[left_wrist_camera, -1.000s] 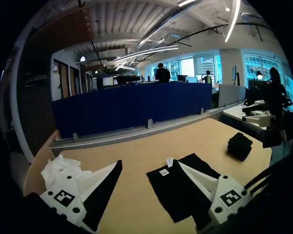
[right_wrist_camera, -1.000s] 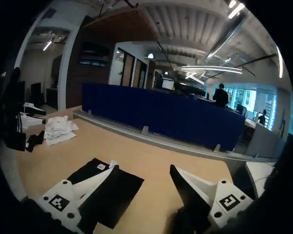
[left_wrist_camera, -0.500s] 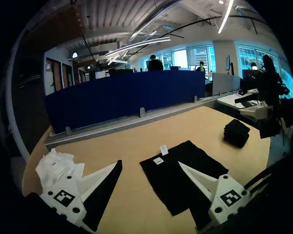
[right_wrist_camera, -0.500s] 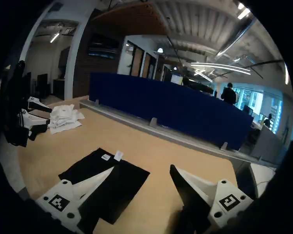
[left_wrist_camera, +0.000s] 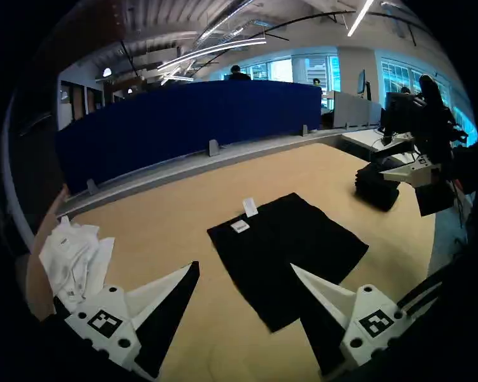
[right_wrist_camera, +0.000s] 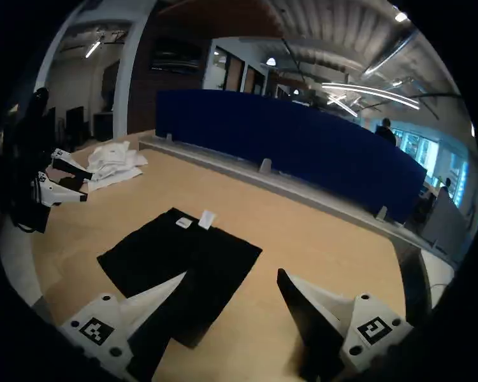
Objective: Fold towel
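Note:
A black towel [left_wrist_camera: 287, 248] lies spread flat on the wooden table [left_wrist_camera: 162, 229], with two small white tags [left_wrist_camera: 250, 207] at its far edge. My left gripper [left_wrist_camera: 244, 265] hovers open over the towel's near left edge, holding nothing. In the right gripper view the same towel [right_wrist_camera: 181, 254] lies flat, and my right gripper [right_wrist_camera: 232, 274] hangs open above its near right corner, also holding nothing. Each view catches the other gripper farther off: the right one [left_wrist_camera: 411, 172] at the table's right end, the left one [right_wrist_camera: 57, 181] at the left end.
A pile of white towels [left_wrist_camera: 73, 258] sits at the table's left end, also visible as the white pile [right_wrist_camera: 115, 162]. A folded black stack [left_wrist_camera: 376, 186] rests at the right end. A blue partition [left_wrist_camera: 194, 121] runs along the table's far edge. People stand beyond it.
Both views have tipped down toward the table, so the whole black towel now shows between the fingers. Both grippers stay open. The towel has not moved.

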